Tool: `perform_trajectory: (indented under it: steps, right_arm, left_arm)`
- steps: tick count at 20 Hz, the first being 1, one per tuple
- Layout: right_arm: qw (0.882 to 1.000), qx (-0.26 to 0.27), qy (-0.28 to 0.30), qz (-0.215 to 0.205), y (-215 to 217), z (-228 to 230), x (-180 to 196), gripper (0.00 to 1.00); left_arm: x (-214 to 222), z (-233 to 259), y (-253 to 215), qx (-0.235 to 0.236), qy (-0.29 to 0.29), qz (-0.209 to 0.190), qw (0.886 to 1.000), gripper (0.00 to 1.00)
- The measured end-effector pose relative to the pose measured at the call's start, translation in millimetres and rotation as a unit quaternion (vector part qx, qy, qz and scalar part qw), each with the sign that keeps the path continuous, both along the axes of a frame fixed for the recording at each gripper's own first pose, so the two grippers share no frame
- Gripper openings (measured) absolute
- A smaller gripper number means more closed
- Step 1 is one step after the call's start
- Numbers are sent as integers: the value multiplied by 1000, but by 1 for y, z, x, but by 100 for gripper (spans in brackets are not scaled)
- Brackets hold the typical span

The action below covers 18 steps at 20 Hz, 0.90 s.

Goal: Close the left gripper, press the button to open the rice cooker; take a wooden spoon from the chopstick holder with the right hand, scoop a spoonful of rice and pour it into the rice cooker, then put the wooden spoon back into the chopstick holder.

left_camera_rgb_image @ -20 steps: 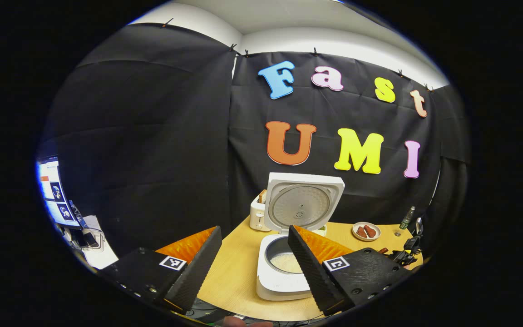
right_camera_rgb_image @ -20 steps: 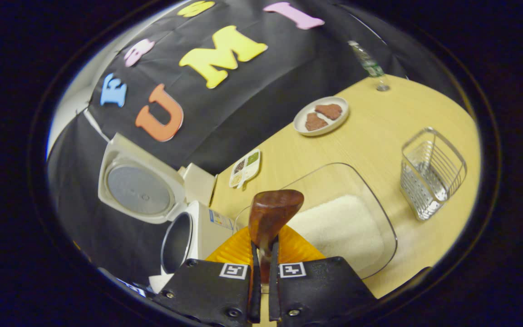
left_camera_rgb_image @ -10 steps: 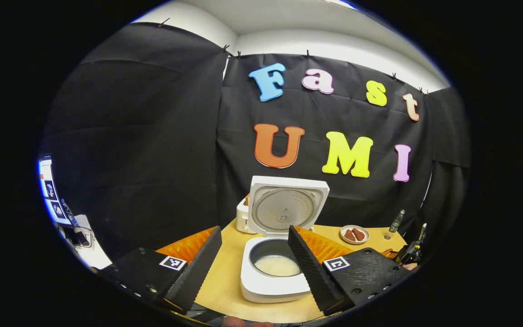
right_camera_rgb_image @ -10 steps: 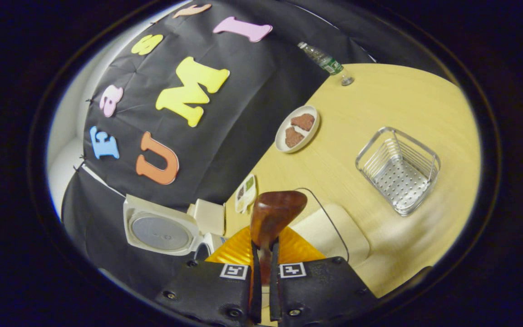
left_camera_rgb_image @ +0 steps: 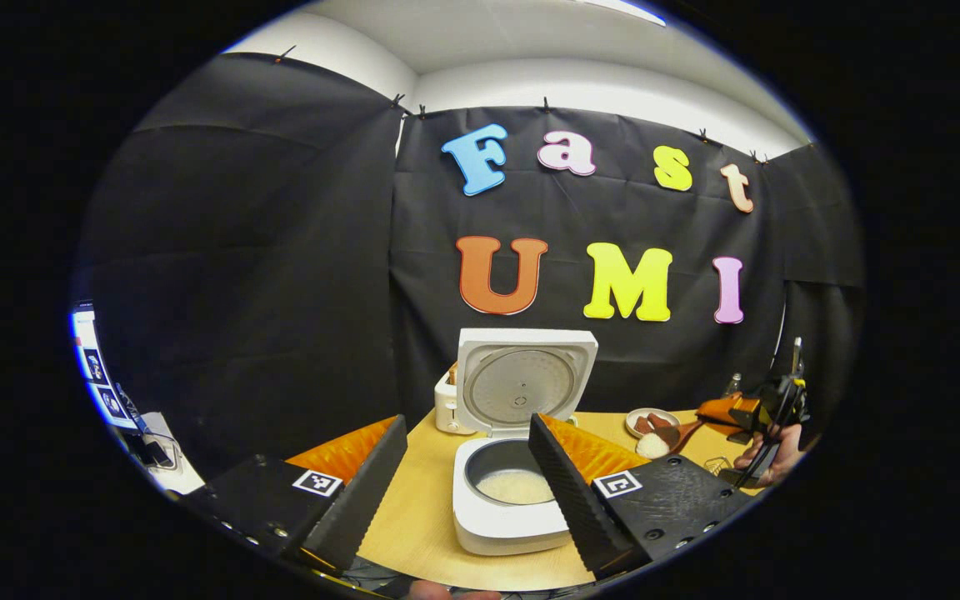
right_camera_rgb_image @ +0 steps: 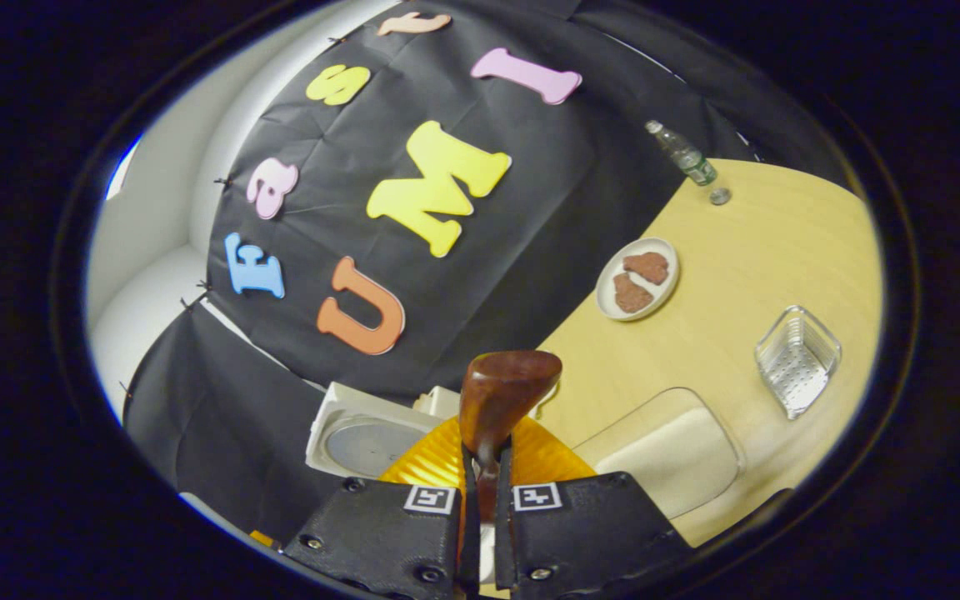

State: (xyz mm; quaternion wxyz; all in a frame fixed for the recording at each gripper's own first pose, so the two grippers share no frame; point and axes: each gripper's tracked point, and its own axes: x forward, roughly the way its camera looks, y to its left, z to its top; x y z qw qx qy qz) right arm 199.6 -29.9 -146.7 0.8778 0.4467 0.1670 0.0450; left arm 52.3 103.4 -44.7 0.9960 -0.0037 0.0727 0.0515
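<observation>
1. Nearest in the left gripper view, the left gripper (left_camera_rgb_image: 467, 475) hangs with its fingers spread wide and nothing between them. Just beyond stands the rice cooker (left_camera_rgb_image: 513, 467), lid up, rice in the pot: the button step is done.
2. In the right gripper view, the right gripper (right_camera_rgb_image: 480, 500) is clamped on the handle of the wooden spoon (right_camera_rgb_image: 501, 396), so the spoon is out of the holder.
3. Farther right in the left gripper view, the spoon's bowl carries a white heap of rice above the table (left_camera_rgb_image: 413, 525), well apart from the cooker. I judge the scoop made; pouring and returning the spoon remain.
4. The right gripper view adds the clear rice tray (right_camera_rgb_image: 667, 454), the wire chopstick holder (right_camera_rgb_image: 797, 358) standing empty, and a plate (right_camera_rgb_image: 638, 279) beyond, but hides the spoon's load.
</observation>
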Motion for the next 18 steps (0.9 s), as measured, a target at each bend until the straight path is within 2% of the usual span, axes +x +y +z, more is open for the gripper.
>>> perform_trajectory:
  steps: [4,7,10,12,15,18]
  right_arm:
    - [999,-23,-12,44,71,15,30,12]
    - [994,-91,-6,68,110,8,45,12]
    - [982,-165,-2,89,140,-1,55,12]
    - [967,-232,-7,106,154,-4,57,12]
    - [936,-328,-25,128,172,-4,55,12]
    - [913,-380,-33,144,184,-13,57,12]
  left_arm:
    - [-13,-7,14,-15,6,-3,1000,94]
    - [-21,-10,28,-14,10,-1,1000,94]
    - [-30,-11,40,-24,9,3,1000,94]
    - [-34,-13,45,-29,9,4,1000,94]
    - [-37,-15,50,-37,9,5,999,94]
    - [-39,-14,55,-48,5,8,999,94]
